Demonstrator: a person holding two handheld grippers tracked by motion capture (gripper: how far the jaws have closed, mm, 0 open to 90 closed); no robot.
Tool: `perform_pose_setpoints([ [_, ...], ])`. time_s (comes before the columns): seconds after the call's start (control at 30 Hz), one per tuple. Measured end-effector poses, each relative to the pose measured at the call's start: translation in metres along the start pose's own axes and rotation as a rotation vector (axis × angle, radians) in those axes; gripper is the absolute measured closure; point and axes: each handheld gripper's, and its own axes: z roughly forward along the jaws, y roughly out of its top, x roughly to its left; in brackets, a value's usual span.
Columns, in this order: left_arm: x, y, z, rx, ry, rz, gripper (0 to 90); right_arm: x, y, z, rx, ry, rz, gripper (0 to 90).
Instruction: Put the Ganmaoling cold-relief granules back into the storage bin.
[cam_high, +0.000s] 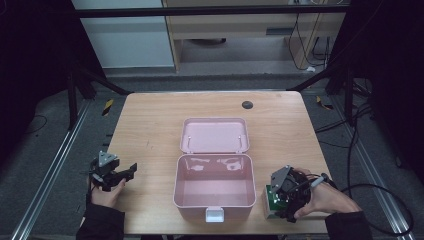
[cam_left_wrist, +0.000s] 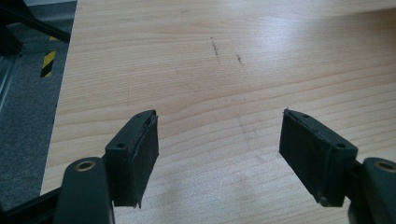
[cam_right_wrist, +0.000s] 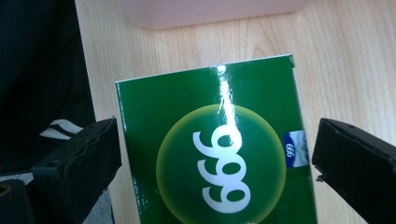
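At the near edge of the wooden table (cam_high: 150, 125), the right gripper (cam_high: 286, 192) is held over a green box (cam_right_wrist: 215, 149) that lies flat at the near right corner, just beside the right wall of the pink case (cam_high: 214, 192). In the right gripper view the jaws are seen spread to either side of the green box, which is printed with a white "999" in a yellow-green circle; neither pad is seen pressing it. At the near left, the left gripper (cam_high: 112, 172) is held low over bare wood, its jaws spread wide with nothing between them. Between the two grippers the pink case stands open, and nothing is seen inside its tub. A white latch (cam_high: 215, 215) is seen at its near wall. Farther off, its lid (cam_high: 215, 135) is laid back flat on the table. Beyond it, a small dark disc (cam_high: 247, 104) is set near the far edge.
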Motion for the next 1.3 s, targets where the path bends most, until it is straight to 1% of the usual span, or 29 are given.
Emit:
perform_pose_setpoints([
  [0.13,-0.001,0.000,0.000,0.002,0.002,0.005,28.0,-0.001,-0.001,0.005,0.013,0.013,0.001,2.1],
  [0.23,-0.001,0.000,0.001,0.003,0.003,0.009,28.0,-0.002,-0.001,0.009,0.024,0.019,-0.008,2.4],
  [0.4,-0.001,0.000,0.001,0.006,0.005,0.010,28.0,-0.003,0.001,0.013,0.027,0.030,-0.014,3.4],
  [0.47,-0.001,0.000,0.001,0.005,0.005,0.010,28.0,-0.005,0.002,0.016,0.046,0.035,-0.021,4.9],
  [0.57,-0.001,0.000,0.001,0.005,0.005,0.011,28.0,-0.005,0.002,0.018,0.057,0.041,-0.019,6.2],
  [0.73,-0.001,0.000,0.001,0.005,0.005,0.011,28.1,-0.006,0.001,0.023,0.066,0.053,-0.013,7.7],
  [0.83,-0.001,0.000,0.001,0.005,0.006,0.011,28.2,-0.005,0.000,0.024,0.056,0.054,-0.012,8.7],
  [0.93,-0.001,0.000,0.001,0.006,0.006,0.011,28.3,-0.005,-0.001,0.023,0.048,0.052,0.003,10.9],
  [1.07,-0.001,0.000,0.001,0.006,0.006,0.011,28.3,-0.006,-0.001,0.022,0.049,0.056,0.008,13.2],
  [1.1,-0.001,0.000,0.001,0.007,0.007,0.011,28.4,-0.006,-0.001,0.021,0.051,0.060,0.031,14.5],
  [1.3,-0.001,0.000,0.001,0.008,0.008,0.011,28.5,-0.007,-0.001,0.020,0.051,0.062,0.044,15.6],
])
